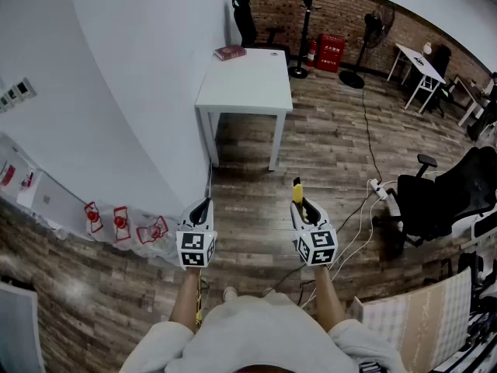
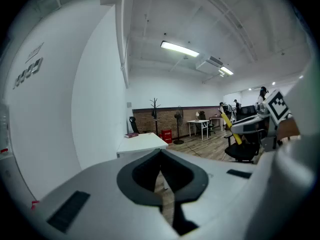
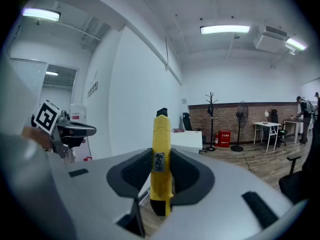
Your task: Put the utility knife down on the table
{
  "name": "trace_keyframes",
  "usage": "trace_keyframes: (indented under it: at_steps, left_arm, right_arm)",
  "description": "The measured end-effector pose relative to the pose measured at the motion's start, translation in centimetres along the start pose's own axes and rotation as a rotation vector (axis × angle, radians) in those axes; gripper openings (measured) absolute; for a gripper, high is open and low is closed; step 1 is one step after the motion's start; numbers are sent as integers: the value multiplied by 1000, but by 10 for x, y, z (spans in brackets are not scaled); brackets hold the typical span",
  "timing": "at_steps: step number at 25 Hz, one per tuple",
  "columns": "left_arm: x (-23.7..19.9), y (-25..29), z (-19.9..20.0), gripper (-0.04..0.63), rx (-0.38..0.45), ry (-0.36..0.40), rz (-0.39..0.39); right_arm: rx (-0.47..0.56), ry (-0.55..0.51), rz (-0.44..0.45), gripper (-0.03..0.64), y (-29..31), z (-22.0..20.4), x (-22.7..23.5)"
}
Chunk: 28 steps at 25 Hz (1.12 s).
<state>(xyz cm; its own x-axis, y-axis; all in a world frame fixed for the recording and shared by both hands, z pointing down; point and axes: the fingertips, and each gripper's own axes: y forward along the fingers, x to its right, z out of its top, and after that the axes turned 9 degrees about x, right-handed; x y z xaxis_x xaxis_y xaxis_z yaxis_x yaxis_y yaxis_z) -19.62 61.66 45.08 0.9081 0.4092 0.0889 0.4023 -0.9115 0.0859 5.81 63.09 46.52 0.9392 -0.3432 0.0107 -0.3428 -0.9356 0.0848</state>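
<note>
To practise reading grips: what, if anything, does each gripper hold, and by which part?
Right gripper: the yellow utility knife, clamped by the rear part of its body, black tip forward. Left gripper: nothing, jaws together.

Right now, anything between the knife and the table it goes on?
Nothing visible. The right gripper is shut on the knife, and only bare wood floor lies between it and the white table ahead. A red book sits on the table's far left corner.
</note>
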Motion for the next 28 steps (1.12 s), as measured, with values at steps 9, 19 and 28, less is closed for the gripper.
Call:
trace_keyframes:
  at_steps: [9, 19, 28]
  left_arm:
    - [12, 1, -6, 6, -13, -3, 7]
    - [52, 11, -10, 6, -37, 17, 3]
    - [82, 29, -22, 6, -54, 12, 5]
  right_arm:
    - [-9, 10, -1, 112, -7, -9, 10]
    - [-8, 11, 37, 112, -18, -20, 35]
    - [-23, 24, 62, 112, -21, -36, 59]
